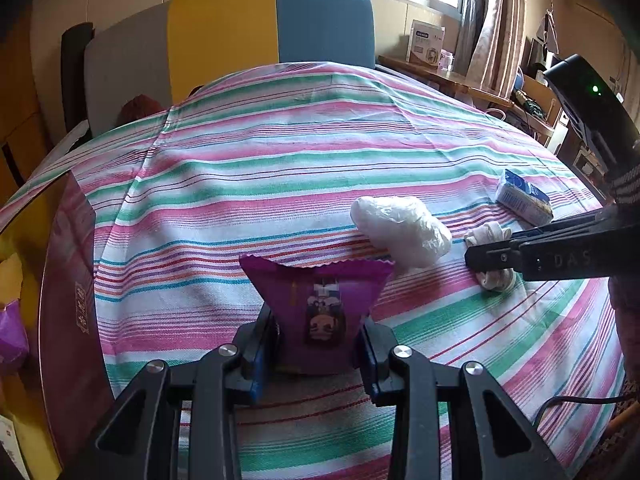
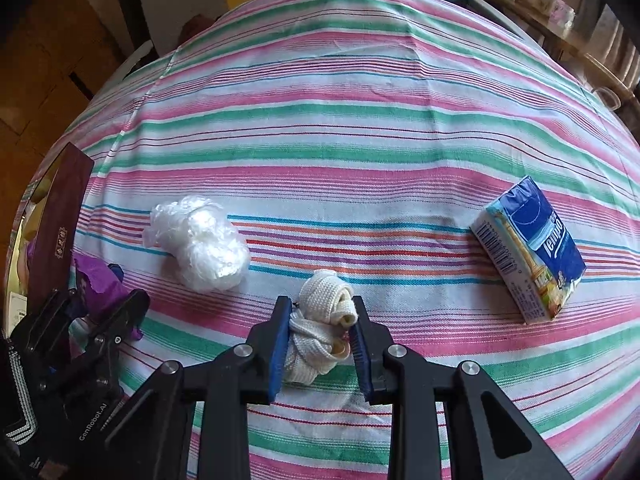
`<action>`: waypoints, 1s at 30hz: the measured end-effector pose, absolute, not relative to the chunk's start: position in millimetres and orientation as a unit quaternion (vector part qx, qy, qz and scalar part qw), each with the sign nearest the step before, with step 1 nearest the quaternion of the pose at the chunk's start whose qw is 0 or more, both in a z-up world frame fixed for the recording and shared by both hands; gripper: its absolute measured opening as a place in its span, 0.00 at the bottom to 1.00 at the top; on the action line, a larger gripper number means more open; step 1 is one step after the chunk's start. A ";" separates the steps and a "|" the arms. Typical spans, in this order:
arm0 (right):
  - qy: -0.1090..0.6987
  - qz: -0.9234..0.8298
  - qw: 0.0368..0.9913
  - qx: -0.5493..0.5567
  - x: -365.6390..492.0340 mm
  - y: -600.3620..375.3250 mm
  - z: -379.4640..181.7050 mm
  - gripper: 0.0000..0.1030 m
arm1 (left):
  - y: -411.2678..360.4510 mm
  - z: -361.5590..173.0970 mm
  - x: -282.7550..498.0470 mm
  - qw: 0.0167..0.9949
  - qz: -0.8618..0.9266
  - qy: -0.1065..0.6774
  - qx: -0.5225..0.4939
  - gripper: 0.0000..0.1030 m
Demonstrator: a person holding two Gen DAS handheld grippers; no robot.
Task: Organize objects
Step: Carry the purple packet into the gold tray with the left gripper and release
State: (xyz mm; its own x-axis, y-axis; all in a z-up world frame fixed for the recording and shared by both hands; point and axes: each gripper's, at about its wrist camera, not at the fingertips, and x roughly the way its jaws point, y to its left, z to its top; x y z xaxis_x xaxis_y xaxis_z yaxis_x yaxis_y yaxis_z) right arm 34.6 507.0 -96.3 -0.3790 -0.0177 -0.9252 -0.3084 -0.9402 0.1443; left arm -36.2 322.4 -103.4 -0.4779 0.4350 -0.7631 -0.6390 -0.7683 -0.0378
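Purple snack packet (image 1: pixel 320 312) is sitting upright, pinched in the left gripper (image 1: pixel 318 354), beside a maroon box (image 1: pixel 68 280) at the striped tablecloth's (image 1: pixel 280 168) left edge. Further right, a crumpled white plastic bag (image 2: pixel 200 240) is lying; the right gripper (image 2: pixel 320 344) is straddling a knotted white cord (image 2: pixel 320 332), pads touching its sides. A tissue pack (image 2: pixel 532 248) is resting far right.

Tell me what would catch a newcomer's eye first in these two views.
Likely the striped tablecloth covering the whole table, then the purple snack packet clamped upright in the left tongs at the near edge. To its right, the right tongs straddle a white rolled cloth strap, with a crumpled clear plastic bag between the two and a blue tissue pack further right.
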 end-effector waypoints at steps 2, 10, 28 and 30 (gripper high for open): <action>0.143 0.818 0.089 -0.549 36.6 507.5 -96.1 0.29 | 322.3 -102.3 -36.2 0.315 0.850 0.128 -0.403 0.34; 0.126 0.824 0.087 -0.546 48.0 510.3 -93.7 0.29 | 312.8 -53.4 -22.7 0.333 0.859 0.099 -0.377 0.32; 0.090 0.834 0.092 -0.537 64.3 507.2 -88.4 0.29 | 225.5 11.8 -11.5 0.281 0.892 0.076 -0.346 0.32; 0.087 0.834 0.094 -0.537 53.3 498.3 -95.2 0.29 | 216.8 11.4 -12.9 0.274 0.893 0.071 -0.349 0.32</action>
